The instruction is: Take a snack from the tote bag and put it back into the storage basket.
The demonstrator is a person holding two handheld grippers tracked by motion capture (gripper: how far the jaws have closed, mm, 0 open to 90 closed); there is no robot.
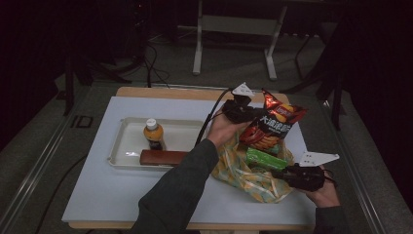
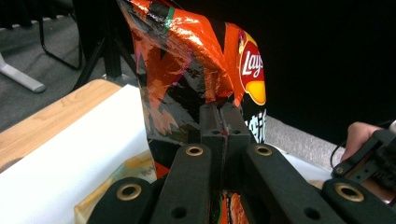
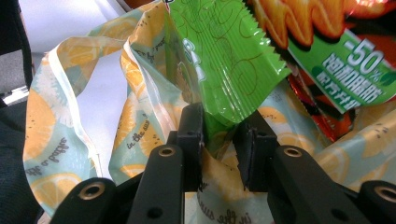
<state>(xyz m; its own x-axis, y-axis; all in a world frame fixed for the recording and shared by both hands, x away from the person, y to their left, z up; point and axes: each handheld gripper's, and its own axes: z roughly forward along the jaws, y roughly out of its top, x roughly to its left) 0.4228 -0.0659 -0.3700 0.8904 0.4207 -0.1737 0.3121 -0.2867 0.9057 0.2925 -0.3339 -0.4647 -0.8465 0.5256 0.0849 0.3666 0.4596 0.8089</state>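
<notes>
On the white worktop [image 1: 97, 195], in a dark room with a grey floor, a lemon-print bag [image 1: 243, 178] sits right of a white tray [image 1: 127, 127] holding a bottle [image 1: 153, 134]. Left hand-held gripper [image 2: 222, 122]: jaws pinched tight on a Lay's crisp packet [image 2: 187, 60] held above the bag. Right hand-held gripper [image 3: 223, 140]: jaws partly closed, gripping a green snack wrapper [image 3: 219, 60] with the bag's edge, at the bag's mouth.

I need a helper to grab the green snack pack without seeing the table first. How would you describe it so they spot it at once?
Start at the white table top, then go to the lemon-print bag at its right. In the bag's mouth, below the orange-and-black chip bag, lies the green snack pack, caught between the right gripper jaws. It is the one plain bright green, zigzag-edged wrapper there.
</notes>
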